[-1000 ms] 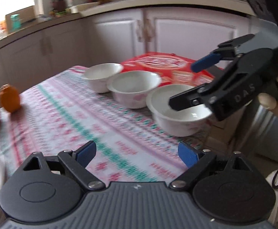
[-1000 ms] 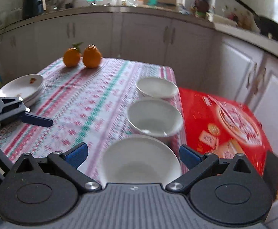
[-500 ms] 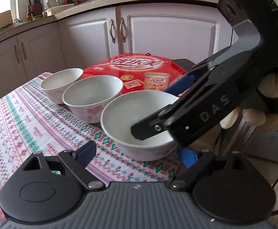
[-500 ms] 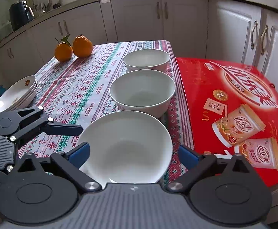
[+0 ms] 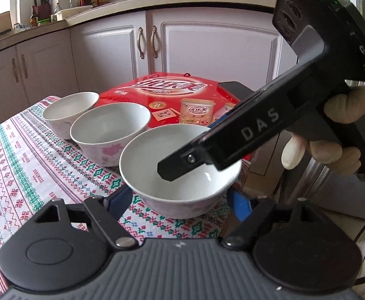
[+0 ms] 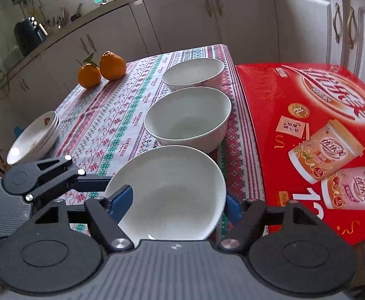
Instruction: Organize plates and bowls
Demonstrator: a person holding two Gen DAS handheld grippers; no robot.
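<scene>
The nearest bowl [image 6: 167, 190] sits at the near right corner of the tabletop [image 6: 102, 130], first in a row of three white bowls that runs away along the right edge. The middle bowl [image 6: 187, 117] stands just behind it, and the far bowl [image 6: 192, 72] behind that. The three stand close together, but I cannot tell whether they touch.

The right claw [image 6: 176, 203] straddles the nearest bowl. Its jaws have just been closing, and its blue pads now lie against the rim on either side, gripping it. A gloved hand [image 5: 332, 135] holds this claw's handle.

The left claw [image 5: 179, 202] comes at the same bowl from another side. Its jaws have also just been closing, and the bowl's lower wall sits between its pads. I cannot tell whether those pads press on the bowl or stand just clear of it.

A red box [image 6: 307, 125] lies just right of the bowls. A stack of plates [image 6: 34, 135] rests at the left edge of the tabletop, well apart from the bowls. Two oranges [image 6: 102, 70] sit at the far left.
</scene>
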